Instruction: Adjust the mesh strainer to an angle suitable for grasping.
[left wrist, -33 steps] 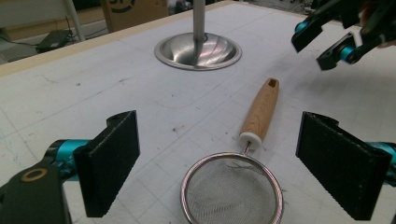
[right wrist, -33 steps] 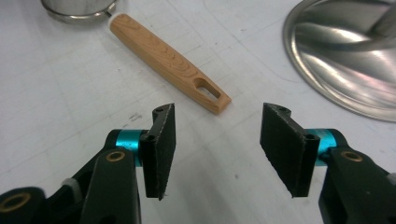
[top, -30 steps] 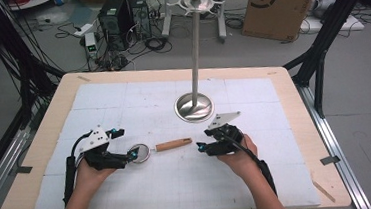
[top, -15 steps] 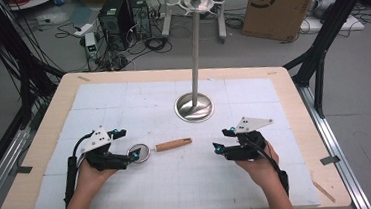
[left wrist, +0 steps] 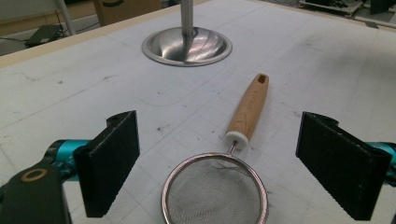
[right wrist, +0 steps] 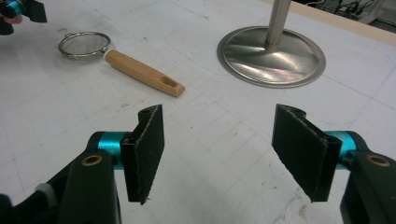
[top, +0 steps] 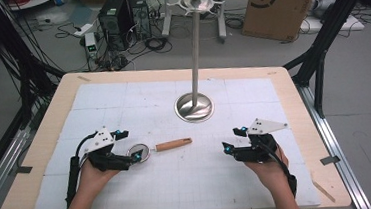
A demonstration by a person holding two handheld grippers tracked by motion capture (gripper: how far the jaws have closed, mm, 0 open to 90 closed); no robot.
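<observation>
I'm keeping the left claw [top: 136,156] spread wide around the strainer [top: 139,152], pads not touching it. It's lying flat on the surface [top: 138,98], handle [top: 173,144] pointing right. My right claw [top: 225,146] is drawing away rightward from the handle, its jaws just opening, empty, so the left takes over.

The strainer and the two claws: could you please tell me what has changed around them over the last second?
The right claw drew away from the strainer's wooden handle toward the table's right side, its jaws opening with nothing between them. The strainer lies where it was, the left claw open around its mesh ring without gripping. The metal stand is unmoved.
</observation>
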